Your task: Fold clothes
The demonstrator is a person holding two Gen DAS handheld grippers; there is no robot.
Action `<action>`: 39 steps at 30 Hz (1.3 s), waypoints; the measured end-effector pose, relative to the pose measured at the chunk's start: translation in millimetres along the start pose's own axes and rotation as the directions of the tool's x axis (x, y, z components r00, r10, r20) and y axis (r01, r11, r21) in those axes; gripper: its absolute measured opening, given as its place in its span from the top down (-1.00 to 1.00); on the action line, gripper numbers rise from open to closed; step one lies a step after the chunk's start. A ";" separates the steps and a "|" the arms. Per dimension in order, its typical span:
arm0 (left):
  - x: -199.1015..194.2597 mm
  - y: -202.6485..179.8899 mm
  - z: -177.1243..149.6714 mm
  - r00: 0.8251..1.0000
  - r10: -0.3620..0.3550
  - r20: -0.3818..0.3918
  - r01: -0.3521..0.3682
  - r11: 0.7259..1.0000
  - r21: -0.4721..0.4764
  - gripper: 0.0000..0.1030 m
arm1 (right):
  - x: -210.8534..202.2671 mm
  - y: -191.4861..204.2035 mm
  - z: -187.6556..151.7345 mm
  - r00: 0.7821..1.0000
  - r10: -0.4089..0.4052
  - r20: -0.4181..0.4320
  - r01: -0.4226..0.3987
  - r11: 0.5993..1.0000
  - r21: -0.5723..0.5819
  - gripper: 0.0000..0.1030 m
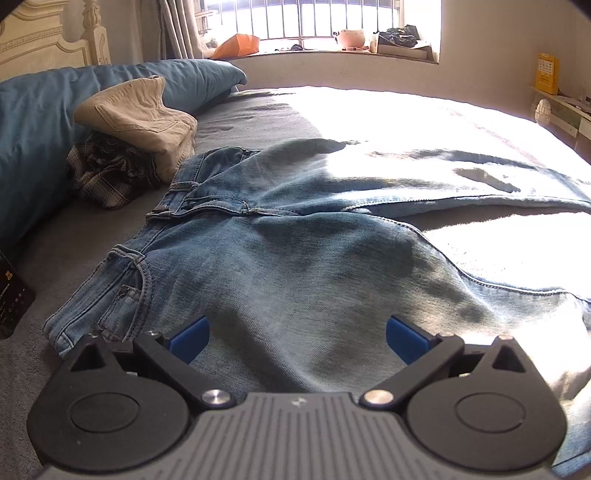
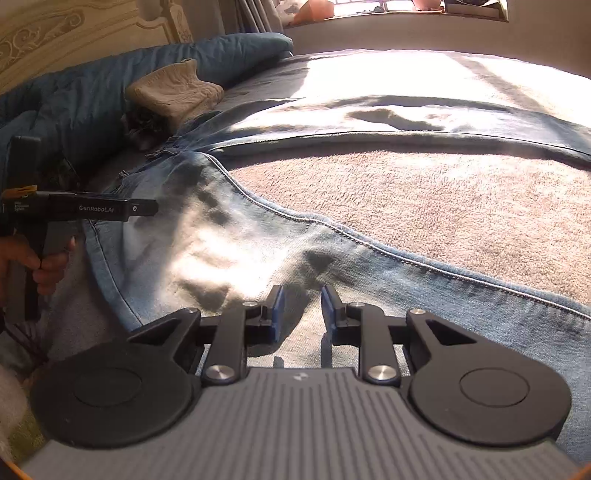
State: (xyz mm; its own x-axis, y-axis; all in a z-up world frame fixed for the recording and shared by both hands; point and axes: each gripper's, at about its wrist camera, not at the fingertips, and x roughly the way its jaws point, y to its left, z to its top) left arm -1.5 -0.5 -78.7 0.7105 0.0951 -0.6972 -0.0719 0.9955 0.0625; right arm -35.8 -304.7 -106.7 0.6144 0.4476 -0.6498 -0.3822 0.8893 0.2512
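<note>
My left gripper (image 1: 297, 338) hangs with its blue pads spread wide and nothing between them, just above the seat of the jeans (image 1: 295, 258). My right gripper (image 2: 302, 308) has its jaws drawn in to a narrow gap; I see only bare denim through that gap, and the pads are not pinching any fold of it, so it holds nothing. It sits over the thigh of the nearer trouser leg (image 2: 258, 251).

The jeans lie spread flat on the bed (image 2: 443, 221), waistband (image 1: 177, 206) towards the pillows and both legs running off to the right, parted so that a wedge of grey bed cover shows between them. Strong sunlight washes out the far leg (image 1: 461, 177).

From the right wrist view, at the left edge, I can see a hand (image 2: 40, 262) gripping the handle of the left gripper's body.

Just beyond the waistband sits a folded beige garment (image 1: 144, 114), resting partly on a crumpled plaid cloth (image 1: 107, 173). Behind them lies a blue pillow (image 1: 37, 140) against the carved headboard (image 1: 40, 44). A barred window (image 1: 317, 22) with a cluttered sill stands past the bed.
</note>
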 end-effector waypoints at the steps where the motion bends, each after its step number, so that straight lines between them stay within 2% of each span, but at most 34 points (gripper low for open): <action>1: -3.8 4.6 -1.2 1.000 0.014 0.008 -0.014 1.000 -0.012 -0.99 | 4.2 3.0 5.5 1.000 0.016 0.009 -0.016 1.000 -0.021 0.61; 6: -18.2 29.1 -9.8 0.994 0.106 0.010 -0.106 0.994 -0.034 -0.99 | 35.2 49.3 30.7 0.989 0.148 -0.009 -0.147 0.970 -0.191 0.71; 9: -18.7 37.0 -20.1 0.991 0.132 -0.016 -0.133 0.991 -0.031 -0.99 | 58.1 73.6 35.6 0.982 0.184 -0.045 -0.189 0.942 -0.278 0.76; 13: -13.8 42.4 -33.6 0.986 0.158 -0.061 -0.159 0.987 -0.012 -0.99 | 88.2 74.5 38.9 0.993 0.088 -0.080 -0.109 0.941 -0.321 0.80; 14: -11.6 45.1 -36.1 0.983 0.164 -0.077 -0.166 0.986 -0.019 -0.99 | 93.5 72.9 41.3 0.994 0.063 -0.084 -0.087 0.944 -0.319 0.88; 17: -6.6 59.1 -41.7 0.982 0.150 -0.118 -0.160 0.984 -0.081 -0.99 | 92.6 66.9 57.4 0.998 -0.009 -0.063 -0.008 0.962 -0.273 0.86; 19: -4.5 69.3 -45.2 0.983 0.124 -0.137 -0.143 0.980 -0.137 -0.99 | 89.2 76.4 65.9 0.997 0.053 -0.052 -0.066 0.959 -0.275 0.87; 23: -2.4 79.0 -49.5 0.983 0.095 -0.154 -0.125 0.973 -0.196 -1.00 | 105.7 121.0 73.9 0.980 0.183 -0.076 -0.198 0.899 -0.392 0.87; 27: -4.7 77.1 -51.9 0.982 0.108 -0.152 -0.135 0.975 -0.175 -1.00 | 142.2 144.6 77.5 0.977 0.191 -0.091 -0.211 0.838 -0.504 0.91; 29: -5.3 77.8 -52.3 0.982 0.110 -0.154 -0.136 0.976 -0.168 -1.00 | 161.7 136.7 86.1 0.988 0.134 -0.077 -0.155 0.845 -0.512 0.96; 31: -4.3 78.6 -51.8 0.982 0.107 -0.156 -0.133 0.977 -0.165 -1.00 | 165.3 125.0 97.5 0.996 0.082 -0.041 -0.092 0.876 -0.474 0.96; 33: -4.0 79.0 -52.2 0.982 0.105 -0.158 -0.130 0.978 -0.161 -1.00 | 158.4 118.6 105.9 0.997 0.076 -0.022 -0.078 0.899 -0.430 0.93; 35: -3.2 78.8 -52.5 0.982 0.104 -0.159 -0.129 0.979 -0.159 -1.00 | 148.9 118.1 109.2 0.993 0.113 -0.016 -0.110 0.911 -0.397 0.89; 39: -2.2 77.1 -53.9 0.981 0.109 -0.158 -0.134 0.979 -0.156 -1.00 | 153.0 134.7 103.9 0.975 0.214 -0.054 -0.218 0.885 -0.412 0.90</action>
State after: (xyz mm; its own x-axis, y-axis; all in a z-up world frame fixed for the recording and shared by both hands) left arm -46.3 75.7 -110.8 0.5790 0.2010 -0.7902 -0.2747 0.9606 0.0431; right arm 78.5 -106.7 -97.8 0.4797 0.6221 -0.6187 -0.7561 0.6508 0.0681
